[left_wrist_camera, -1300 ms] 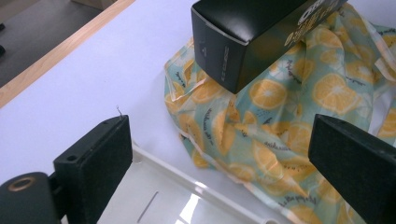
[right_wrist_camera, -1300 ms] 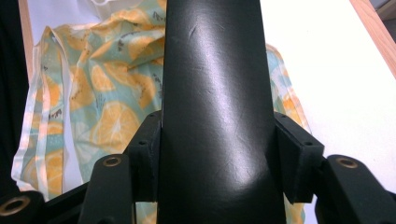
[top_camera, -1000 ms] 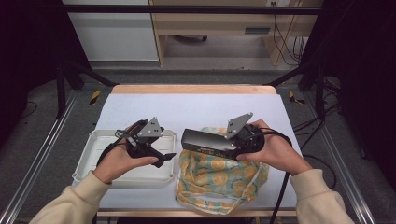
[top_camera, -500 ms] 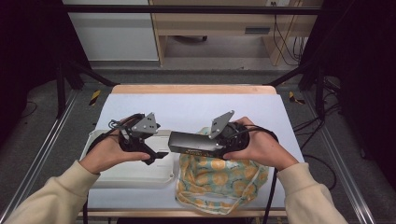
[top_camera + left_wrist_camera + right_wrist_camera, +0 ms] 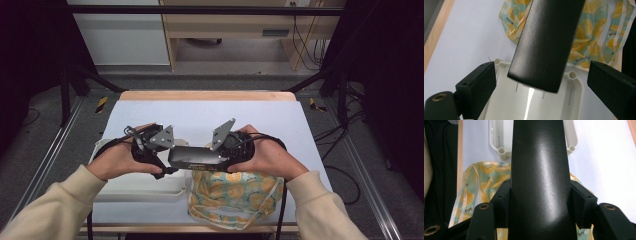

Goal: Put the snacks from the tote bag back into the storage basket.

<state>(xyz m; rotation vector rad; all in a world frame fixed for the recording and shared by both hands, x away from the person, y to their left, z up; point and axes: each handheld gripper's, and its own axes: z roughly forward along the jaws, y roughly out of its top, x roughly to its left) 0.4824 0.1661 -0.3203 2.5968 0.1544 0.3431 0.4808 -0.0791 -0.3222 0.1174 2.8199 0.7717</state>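
Observation:
A long black case (image 5: 197, 157) is held level above the table, and my right gripper (image 5: 216, 154) is shut on one end of it. In the right gripper view the case (image 5: 539, 182) runs up the middle, with the right gripper (image 5: 541, 195) pressing both its sides. My left gripper (image 5: 169, 160) stands open around the case's free end. In the left gripper view that end (image 5: 546, 42) hangs between the wide jaws of the left gripper (image 5: 544, 75) without touching them, over a white tray (image 5: 506, 105).
The white plastic tray (image 5: 135, 192) lies at the table's front left. A lemon-print cloth bag (image 5: 235, 192) lies crumpled at the front, under the right hand. The pale blue tabletop (image 5: 210, 115) stretches beyond the hands to its wooden far edge.
The right gripper has carried the black case to the left and away from the cloth. The left gripper has shifted right, so the case's end now sits between its open jaws.

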